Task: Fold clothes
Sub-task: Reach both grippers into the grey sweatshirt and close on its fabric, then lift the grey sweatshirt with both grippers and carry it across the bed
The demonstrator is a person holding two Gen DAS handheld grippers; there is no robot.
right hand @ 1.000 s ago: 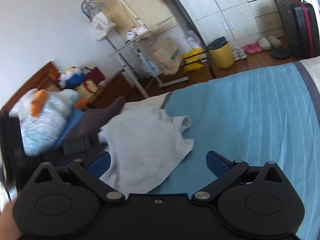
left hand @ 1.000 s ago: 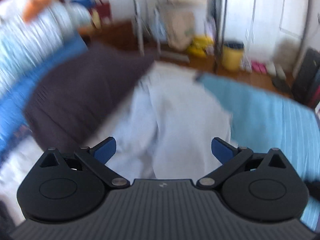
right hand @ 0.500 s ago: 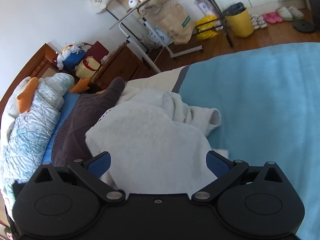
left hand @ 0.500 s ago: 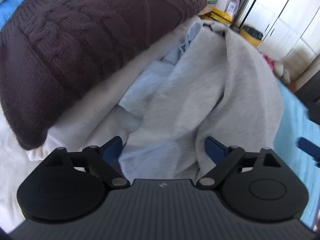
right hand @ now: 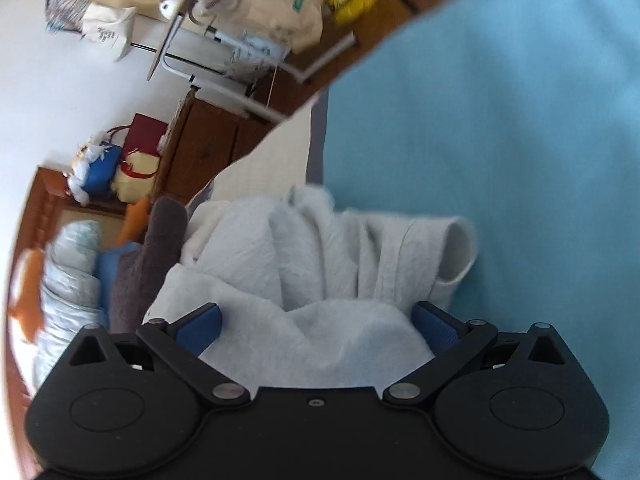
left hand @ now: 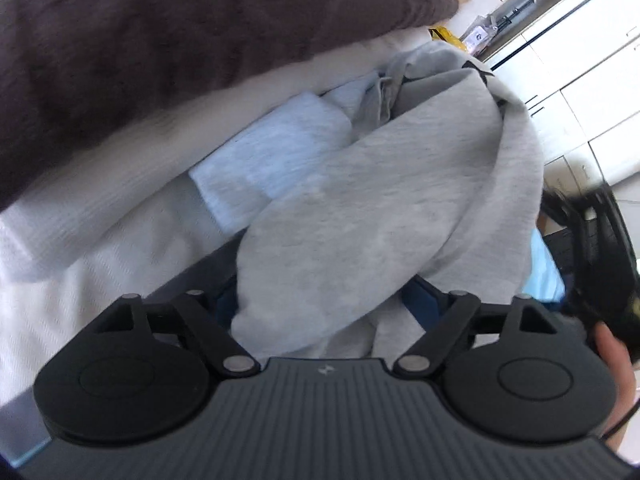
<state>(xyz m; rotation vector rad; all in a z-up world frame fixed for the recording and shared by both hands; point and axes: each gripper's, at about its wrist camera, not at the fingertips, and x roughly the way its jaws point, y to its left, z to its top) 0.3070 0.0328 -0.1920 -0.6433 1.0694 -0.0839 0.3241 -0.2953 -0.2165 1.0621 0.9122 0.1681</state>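
A crumpled light grey garment (left hand: 380, 208) lies on the bed, partly over a pale blue piece (left hand: 272, 152). My left gripper (left hand: 324, 304) is low over its near fold. Its jaws are closing with that fold bunched between them, hiding most of both blue pads. In the right wrist view the same grey garment (right hand: 320, 264) fills the space between the fingers of my right gripper (right hand: 318, 326). Those jaws stand wide and are starting to close, the pads (right hand: 200, 326) beside the cloth without squeezing it. The right gripper's black body (left hand: 592, 240) shows at the left view's right edge.
A dark brown knit sweater (left hand: 160, 32) lies along the far side on a white ribbed cloth (left hand: 100, 200). The blue bedspread (right hand: 500, 140) stretches to the right. A wooden nightstand (right hand: 208, 148), bags and a metal rack stand past the bed. A hand (left hand: 612, 356) holds the right gripper.
Both grippers have come down and forward onto the grey garment and rolled, so the views tilt. The left jaws have narrowed around a fold; the right jaws have barely begun to narrow.
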